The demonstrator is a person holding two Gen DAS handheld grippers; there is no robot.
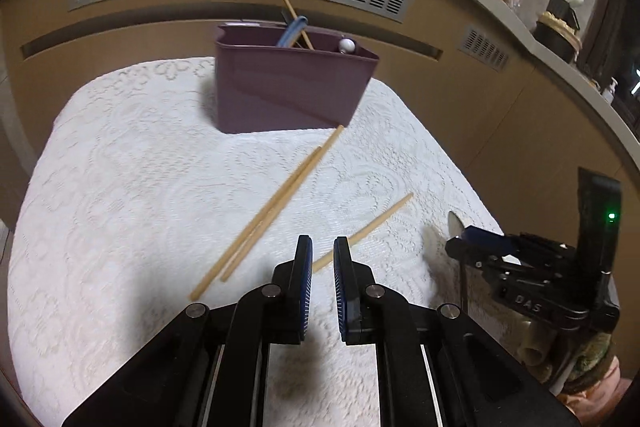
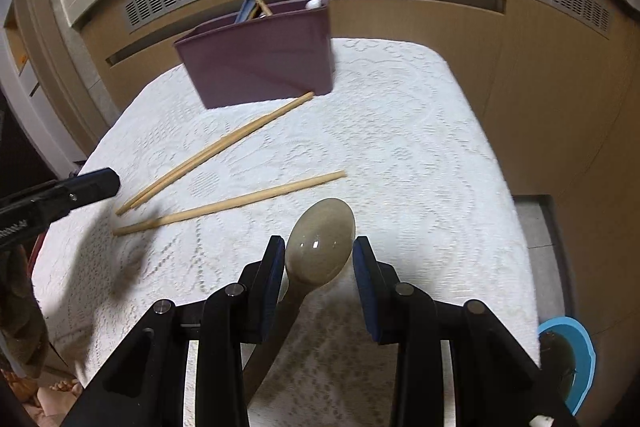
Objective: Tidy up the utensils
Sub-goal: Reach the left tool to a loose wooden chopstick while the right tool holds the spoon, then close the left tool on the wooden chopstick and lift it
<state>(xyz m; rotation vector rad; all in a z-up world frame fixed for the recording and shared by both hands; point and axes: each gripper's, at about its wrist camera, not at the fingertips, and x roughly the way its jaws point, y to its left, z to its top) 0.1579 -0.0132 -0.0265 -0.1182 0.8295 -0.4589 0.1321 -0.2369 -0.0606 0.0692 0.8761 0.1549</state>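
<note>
Left claw (image 1: 323,257) nearly closed, empty | right claw (image 2: 319,259) grips spoon (image 2: 320,243) | purple bin (image 1: 280,87) holds chopstick, blue-handled utensils | three chopsticks (image 1: 276,203) loose on cloth (image 1: 120,207)

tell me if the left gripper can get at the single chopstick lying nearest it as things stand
Probably yes. The single chopstick lies bare on the white cloth just ahead of the left gripper, nothing over it. But the jaws are nearly closed and empty, so they'd need to open first.
</note>
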